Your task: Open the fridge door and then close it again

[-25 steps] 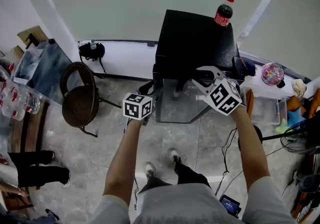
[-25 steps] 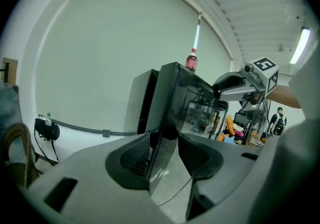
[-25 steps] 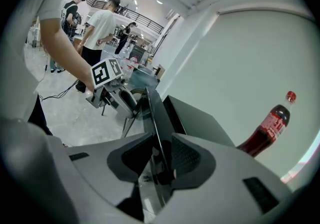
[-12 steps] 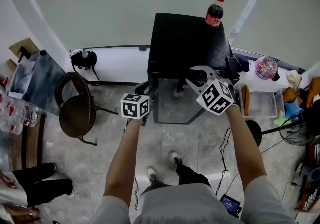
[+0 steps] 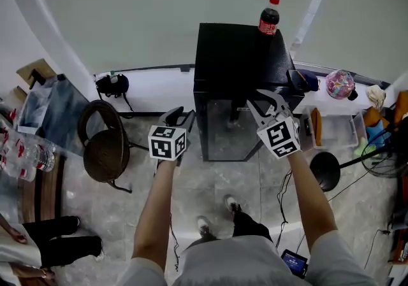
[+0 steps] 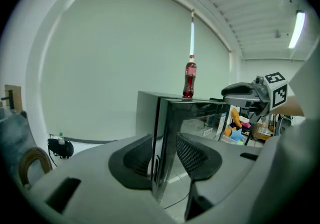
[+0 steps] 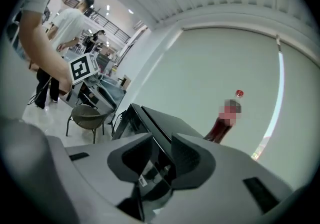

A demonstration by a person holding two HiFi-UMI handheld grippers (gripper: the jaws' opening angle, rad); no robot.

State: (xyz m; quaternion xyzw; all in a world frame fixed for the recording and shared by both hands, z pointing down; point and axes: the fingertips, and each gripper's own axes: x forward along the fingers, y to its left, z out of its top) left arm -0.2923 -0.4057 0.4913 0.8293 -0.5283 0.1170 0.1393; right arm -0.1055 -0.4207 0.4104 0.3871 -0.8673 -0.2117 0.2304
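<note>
A small black fridge [image 5: 239, 49] with a glass door [image 5: 229, 132] stands against the wall, with a cola bottle [image 5: 268, 17] on top. My left gripper [image 5: 180, 113] hovers at the fridge's front left corner. Its jaws have just been closing but stand open. In the left gripper view [image 6: 164, 155] the door's left edge [image 6: 159, 133] lines up between them, untouched. My right gripper [image 5: 268, 99] sits at the door's top right corner. In the right gripper view [image 7: 162, 155] the black door edge [image 7: 150, 128] fills the gap between its pads.
A round brown chair [image 5: 105, 141] stands left of the fridge, with a black bag [image 5: 113, 84] on the white ledge behind. Right of the fridge are a clear box [image 5: 335, 132] and a black stool [image 5: 325, 170]. A person [image 5: 38, 250] stands at the lower left.
The left gripper has risen and moved closer to the fridge's left corner. The right gripper has lifted a little and rolled more upright at the door's top right corner.
</note>
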